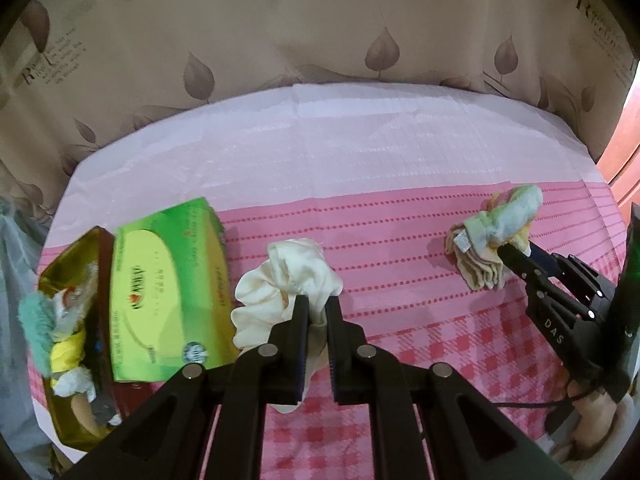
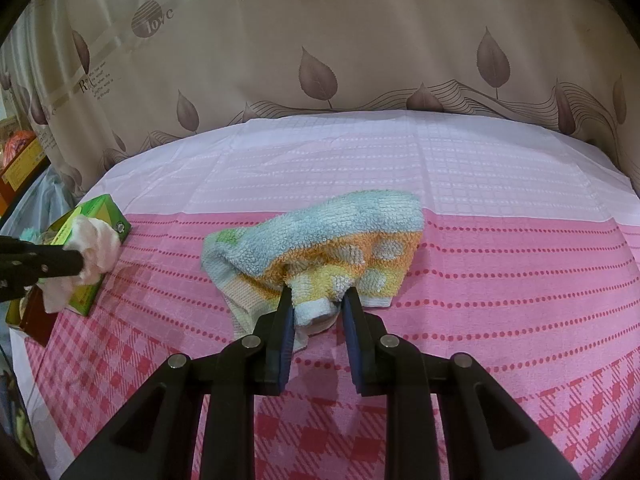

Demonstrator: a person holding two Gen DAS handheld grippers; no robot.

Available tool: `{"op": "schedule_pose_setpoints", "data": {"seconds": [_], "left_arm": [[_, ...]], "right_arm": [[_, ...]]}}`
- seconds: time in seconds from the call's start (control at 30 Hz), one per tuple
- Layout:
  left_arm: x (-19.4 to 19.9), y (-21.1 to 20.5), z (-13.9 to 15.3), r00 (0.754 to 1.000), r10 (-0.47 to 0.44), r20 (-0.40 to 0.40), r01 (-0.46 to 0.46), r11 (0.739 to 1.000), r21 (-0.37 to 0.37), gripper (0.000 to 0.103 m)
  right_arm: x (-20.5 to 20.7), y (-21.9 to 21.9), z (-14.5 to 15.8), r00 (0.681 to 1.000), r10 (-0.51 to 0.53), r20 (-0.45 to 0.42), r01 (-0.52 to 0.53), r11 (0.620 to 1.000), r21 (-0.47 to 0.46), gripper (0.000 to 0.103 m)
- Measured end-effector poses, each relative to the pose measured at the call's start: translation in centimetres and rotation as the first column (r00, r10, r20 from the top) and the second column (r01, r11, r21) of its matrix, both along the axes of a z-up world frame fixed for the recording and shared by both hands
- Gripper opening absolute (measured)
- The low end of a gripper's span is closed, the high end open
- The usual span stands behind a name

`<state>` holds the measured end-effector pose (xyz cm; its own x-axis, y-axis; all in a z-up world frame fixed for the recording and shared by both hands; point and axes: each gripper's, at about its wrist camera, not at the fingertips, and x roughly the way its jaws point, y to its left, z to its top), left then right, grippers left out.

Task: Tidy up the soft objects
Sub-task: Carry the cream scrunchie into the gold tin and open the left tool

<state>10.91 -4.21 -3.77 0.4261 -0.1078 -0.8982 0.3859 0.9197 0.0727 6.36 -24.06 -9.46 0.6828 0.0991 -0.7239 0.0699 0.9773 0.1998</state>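
My left gripper (image 1: 317, 307) is shut on a cream white cloth (image 1: 280, 280), held just above the pink tablecloth, right of a green tissue box (image 1: 168, 292). It also shows in the right wrist view (image 2: 94, 254) at the far left. My right gripper (image 2: 316, 300) is shut on the near corner of a blue, orange and yellow towel (image 2: 320, 232) that lies bunched on the table. In the left wrist view the right gripper (image 1: 508, 252) and towel (image 1: 500, 228) sit at the far right.
An open gold tin (image 1: 68, 280) holding soft toys and cloths stands left of the tissue box. A pink checked tablecloth (image 2: 500, 280) covers the table. A leaf-print curtain (image 2: 360, 40) hangs behind. A plastic bag (image 1: 16, 280) lies at the left edge.
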Motion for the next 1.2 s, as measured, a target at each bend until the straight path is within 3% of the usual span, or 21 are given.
{"op": "schedule_pose_setpoints", "data": {"seconds": [0.7,1.2], "left_arm": [[-1.6,10.3,5.0,0.980,0.126,0.154,-0.134,0.990,0.047,0.008],[-1.2,23.0,3.6,0.925,0.357,0.132,-0.364,0.931,0.036,0.008]], "right_arm": [[0.0,0.2,0.0,1.000,0.004,-0.004,-0.004,1.000,-0.028,0.022],[0.2,0.7,-0.1,1.000,0.003,-0.011,-0.004,0.998,-0.068,0.022]]}}
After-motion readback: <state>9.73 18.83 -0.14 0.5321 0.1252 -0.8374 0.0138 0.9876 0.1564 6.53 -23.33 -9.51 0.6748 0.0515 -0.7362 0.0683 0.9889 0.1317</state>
